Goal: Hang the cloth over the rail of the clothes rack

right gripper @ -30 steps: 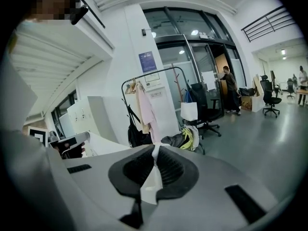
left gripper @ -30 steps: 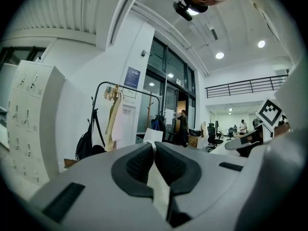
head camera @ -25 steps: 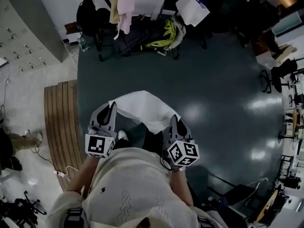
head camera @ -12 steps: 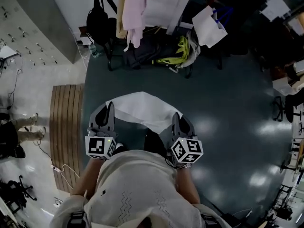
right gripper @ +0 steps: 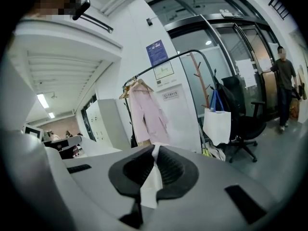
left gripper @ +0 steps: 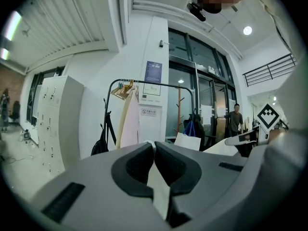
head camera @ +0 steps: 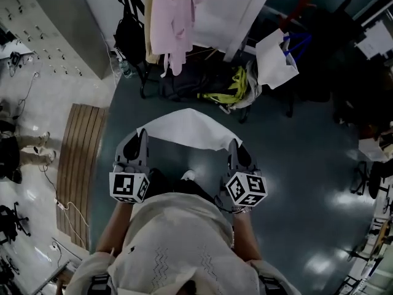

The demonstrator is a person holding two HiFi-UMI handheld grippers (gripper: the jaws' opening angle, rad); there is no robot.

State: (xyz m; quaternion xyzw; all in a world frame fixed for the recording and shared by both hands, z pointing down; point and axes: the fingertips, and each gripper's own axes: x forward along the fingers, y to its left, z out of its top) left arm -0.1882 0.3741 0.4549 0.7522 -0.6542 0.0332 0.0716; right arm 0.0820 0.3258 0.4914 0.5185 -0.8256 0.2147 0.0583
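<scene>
Left gripper (head camera: 140, 135) and right gripper (head camera: 234, 145) clamp cloth (head camera: 187, 129) corners; sagging middle could snag pink garment (head camera: 175, 17), rail's (left gripper: 168, 85) free span unclear.

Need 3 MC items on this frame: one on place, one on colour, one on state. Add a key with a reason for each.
1. Where is the clothes rack relative to the cloth?
A. Ahead of it, apart
B. Under it, cloth draped over the rail
C. Behind the person

2. What colour is the garment hanging on the rack?
A. Blue
B. Pink
C. Black

3. What are the left gripper and right gripper doing?
A. Both open
B. Only the left is shut on the cloth
C. Both are shut on the cloth

Key: 1 A, the cloth spans the grippers short of the rack; 2 B, it is pale pink; 3 C, each gripper view shows white fabric pinched between the jaws.
</scene>
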